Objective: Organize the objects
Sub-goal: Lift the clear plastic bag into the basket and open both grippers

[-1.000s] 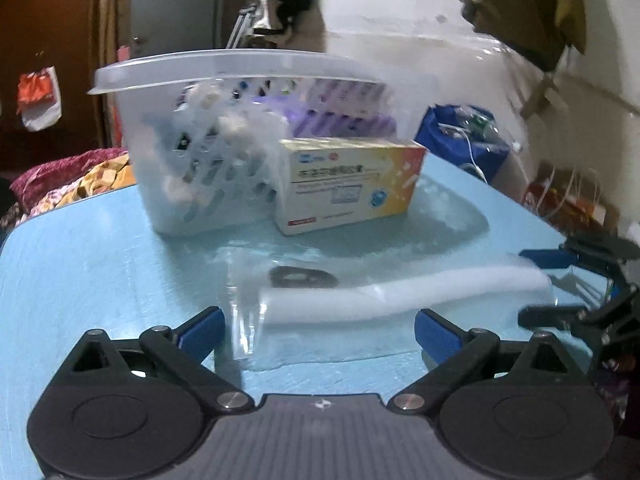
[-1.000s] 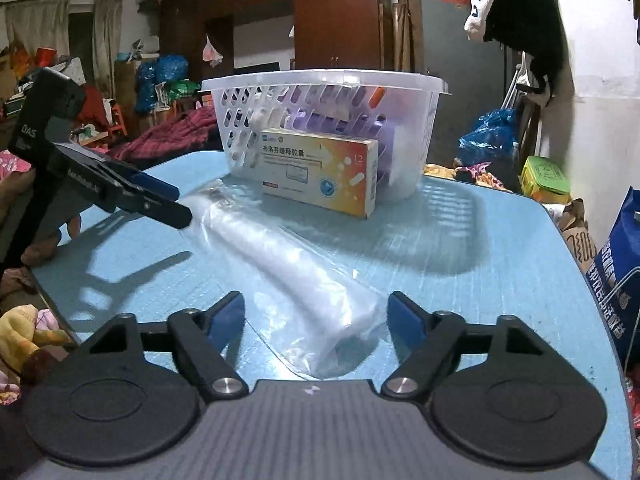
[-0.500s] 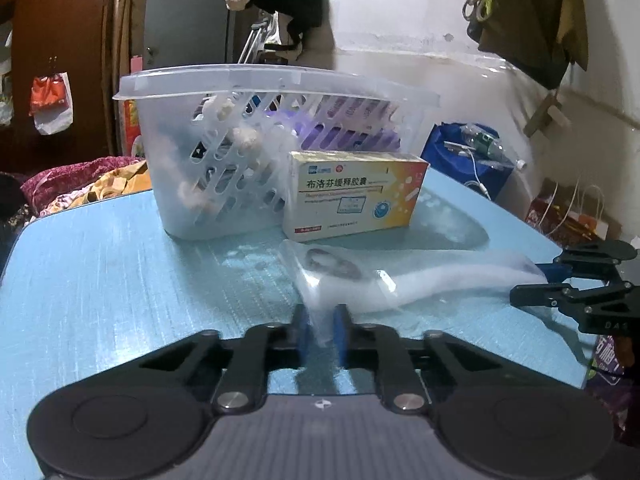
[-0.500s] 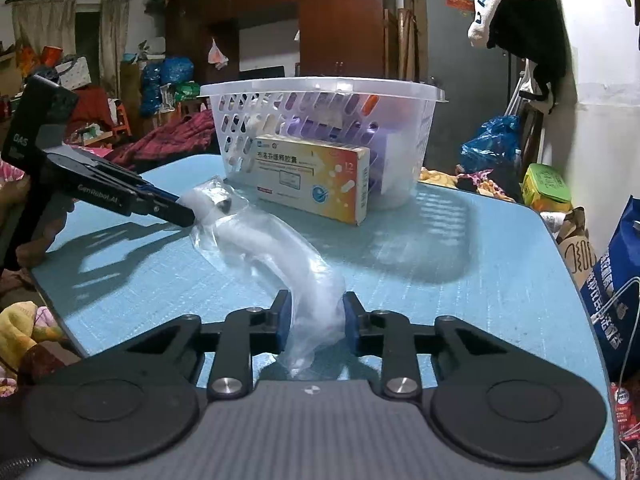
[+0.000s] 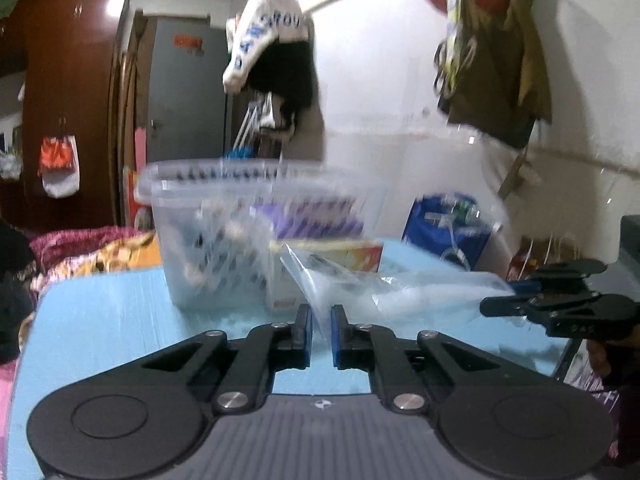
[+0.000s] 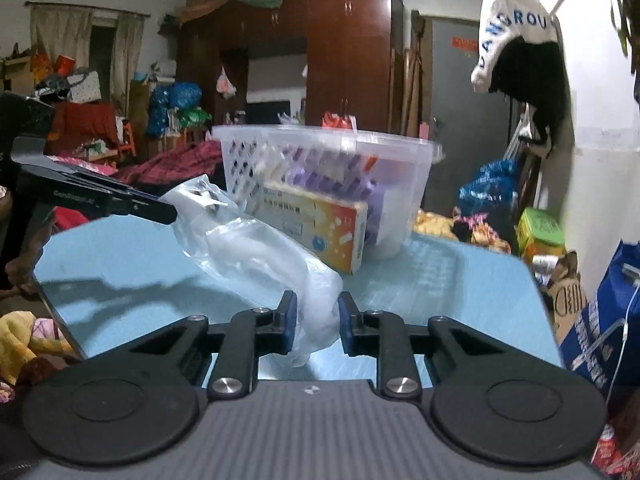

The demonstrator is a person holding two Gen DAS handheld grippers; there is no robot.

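Observation:
A clear plastic bag [image 6: 264, 256] with a white roll inside hangs between both grippers above the blue table [image 6: 460, 292]. My left gripper [image 5: 321, 330] is shut on one end of the plastic bag [image 5: 360, 284]. My right gripper [image 6: 317, 326] is shut on the other end. The left gripper also shows in the right wrist view [image 6: 160, 212], and the right gripper shows in the left wrist view [image 5: 516, 300]. Behind the bag stands a clear perforated basket [image 6: 332, 168] with purple items inside, and a medicine box [image 6: 316, 228] leans against it.
The basket [image 5: 224, 240] and medicine box [image 5: 340, 256] are blurred in the left wrist view. Blue bags [image 6: 604, 320] and clutter lie on the floor right of the table. Clothes hang on the white wall [image 5: 276, 56]. Bedding lies left of the table [image 5: 80, 252].
Both grippers closed on the bag's ends and have lifted it off the table. The views have tilted upward, and the left wrist view is now motion-blurred.

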